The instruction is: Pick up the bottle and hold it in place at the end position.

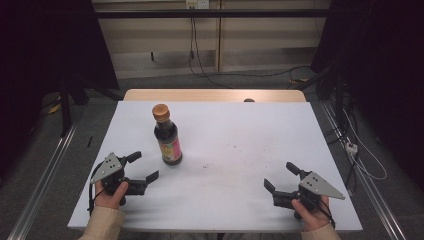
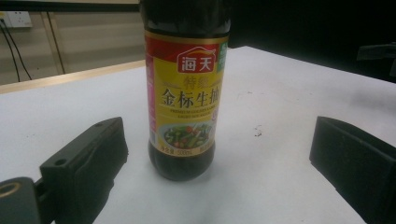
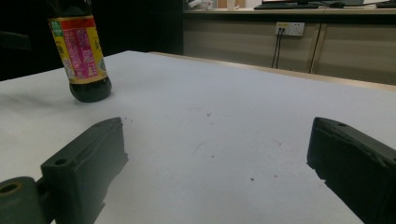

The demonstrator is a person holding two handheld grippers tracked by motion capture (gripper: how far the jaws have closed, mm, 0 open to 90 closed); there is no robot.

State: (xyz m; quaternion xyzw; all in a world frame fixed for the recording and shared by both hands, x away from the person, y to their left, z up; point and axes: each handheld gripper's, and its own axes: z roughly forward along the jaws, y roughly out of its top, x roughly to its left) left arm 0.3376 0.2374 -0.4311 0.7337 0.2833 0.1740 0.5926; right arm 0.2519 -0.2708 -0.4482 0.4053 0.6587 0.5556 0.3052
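A dark soy sauce bottle (image 1: 167, 136) with an orange cap and a red and yellow label stands upright on the white table (image 1: 235, 140), left of centre. My left gripper (image 1: 143, 166) rests near the table's front left, open, its jaws pointing toward the bottle a short way off. In the left gripper view the bottle (image 2: 184, 88) stands just beyond the gap between the two spread jaws, untouched. My right gripper (image 1: 281, 176) sits at the front right, open and empty. From the right gripper view the bottle (image 3: 81, 58) is far off at the upper left.
A small dark object (image 1: 249, 100) lies at the table's far wooden edge. Cables (image 1: 200, 60) hang over the floor behind the table, and a power strip (image 1: 352, 148) lies on the floor at right. Faint specks (image 1: 206, 165) mark the table's middle.
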